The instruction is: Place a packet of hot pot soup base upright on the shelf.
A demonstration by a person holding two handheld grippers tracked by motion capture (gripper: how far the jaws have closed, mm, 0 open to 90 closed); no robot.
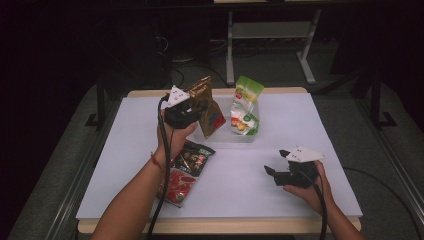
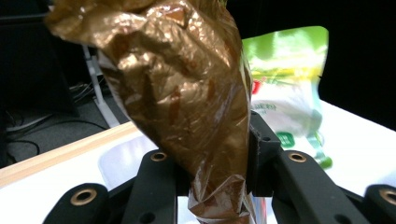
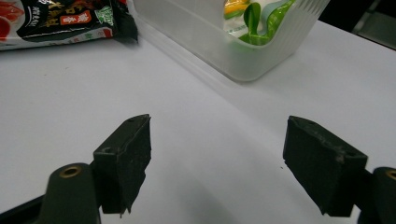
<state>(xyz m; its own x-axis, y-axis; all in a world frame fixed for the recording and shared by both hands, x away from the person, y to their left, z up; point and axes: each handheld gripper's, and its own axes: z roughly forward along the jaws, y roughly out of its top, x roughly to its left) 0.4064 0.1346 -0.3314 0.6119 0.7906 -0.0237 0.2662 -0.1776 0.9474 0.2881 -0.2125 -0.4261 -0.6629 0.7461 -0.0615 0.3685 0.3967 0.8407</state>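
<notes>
My left gripper (image 1: 196, 111) is raised over the back middle of the table, shut on a gold-brown snack bag (image 1: 206, 106) that hangs tilted from its jaws. In the left gripper view the crinkled gold bag (image 2: 187, 93) is pinched between both pads. A green and white pouch (image 1: 246, 106) stands upright in a clear plastic bin (image 1: 227, 136) just right of the bag; the same pouch (image 2: 289, 88) shows behind it. My right gripper (image 1: 274, 164) rests low at the front right, open, with bare table between its fingertips (image 3: 128, 158).
A black and red snack packet (image 1: 186, 171) lies flat under my left forearm; its end (image 3: 60, 21) shows at upper left in the right gripper view, with the bin's corner (image 3: 247, 60) beyond. The white table top (image 1: 260, 190) ends in a wooden edge; desk legs and cables stand behind.
</notes>
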